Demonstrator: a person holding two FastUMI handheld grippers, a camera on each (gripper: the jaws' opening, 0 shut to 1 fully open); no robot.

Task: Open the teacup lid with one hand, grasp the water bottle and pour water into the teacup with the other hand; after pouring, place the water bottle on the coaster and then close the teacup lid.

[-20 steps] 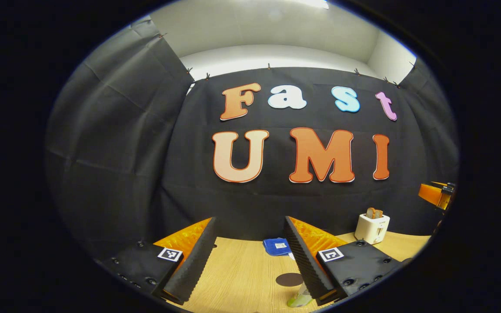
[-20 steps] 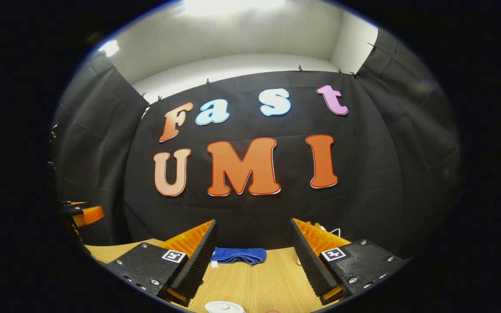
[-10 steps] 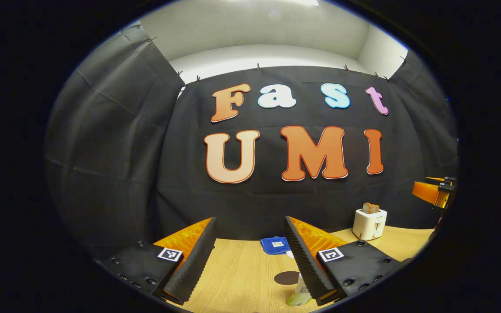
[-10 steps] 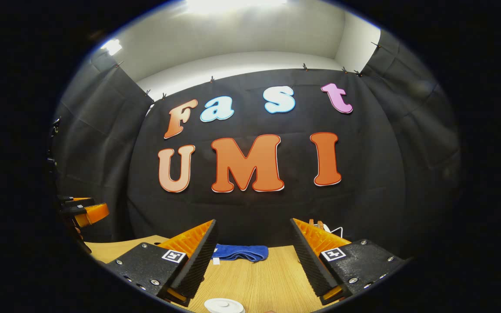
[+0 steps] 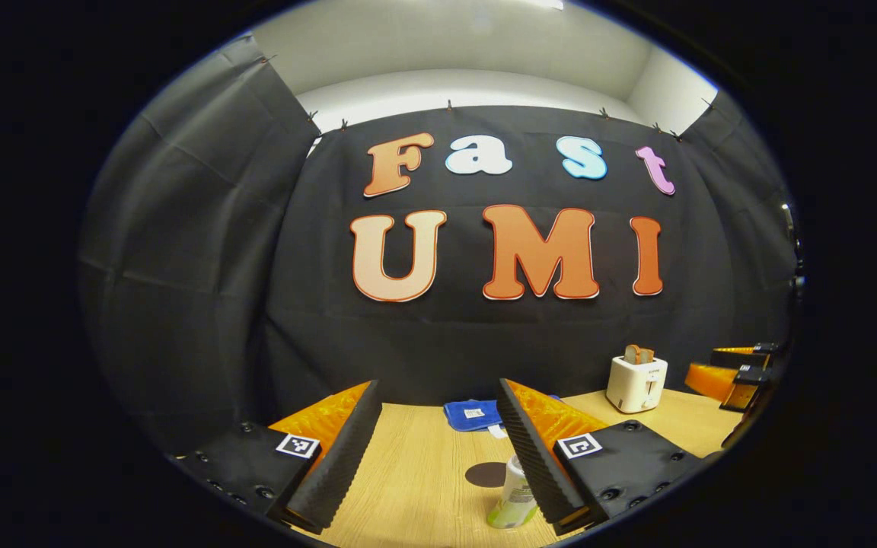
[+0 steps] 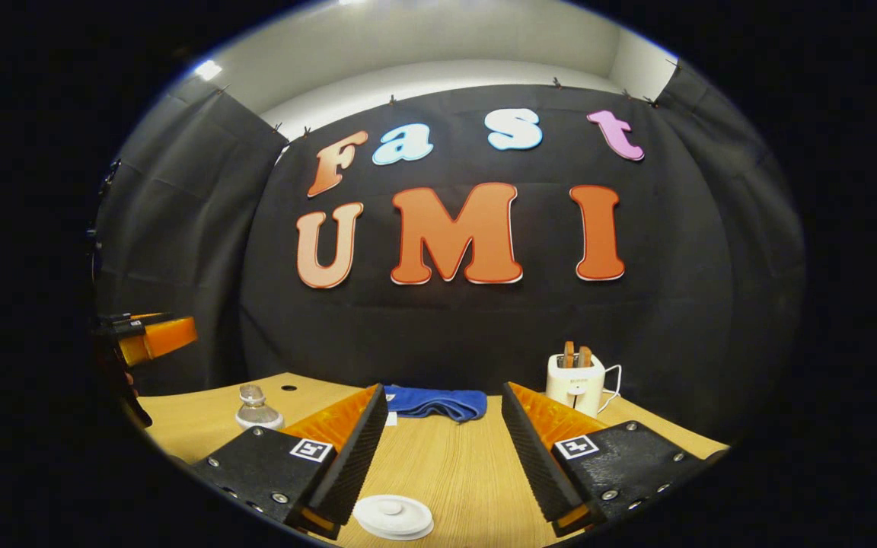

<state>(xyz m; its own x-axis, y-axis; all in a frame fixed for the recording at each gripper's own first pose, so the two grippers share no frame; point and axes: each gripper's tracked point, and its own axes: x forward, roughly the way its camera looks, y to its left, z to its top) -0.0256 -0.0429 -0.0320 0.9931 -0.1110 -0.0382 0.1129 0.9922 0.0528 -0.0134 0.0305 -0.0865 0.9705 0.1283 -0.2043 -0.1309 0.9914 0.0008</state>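
No step is complete. The lid, at lower centre, apparently covers the teacup; the water bottle stands ungrasped on the worktop. Left gripper and right gripper fingers are spread, holding nothing.

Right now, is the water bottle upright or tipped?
Upright. The water bottle stands on the table beside the coaster, cap up; the left gripper is open, not holding it.

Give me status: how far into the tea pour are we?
Barely started. Done: nothing visible. The teacup lid lies flat below the open right gripper, ungrasped. The water bottle stands capless on the table beside the open left gripper, off the coaster. Left: lifting the lid, pouring, placing, closing.
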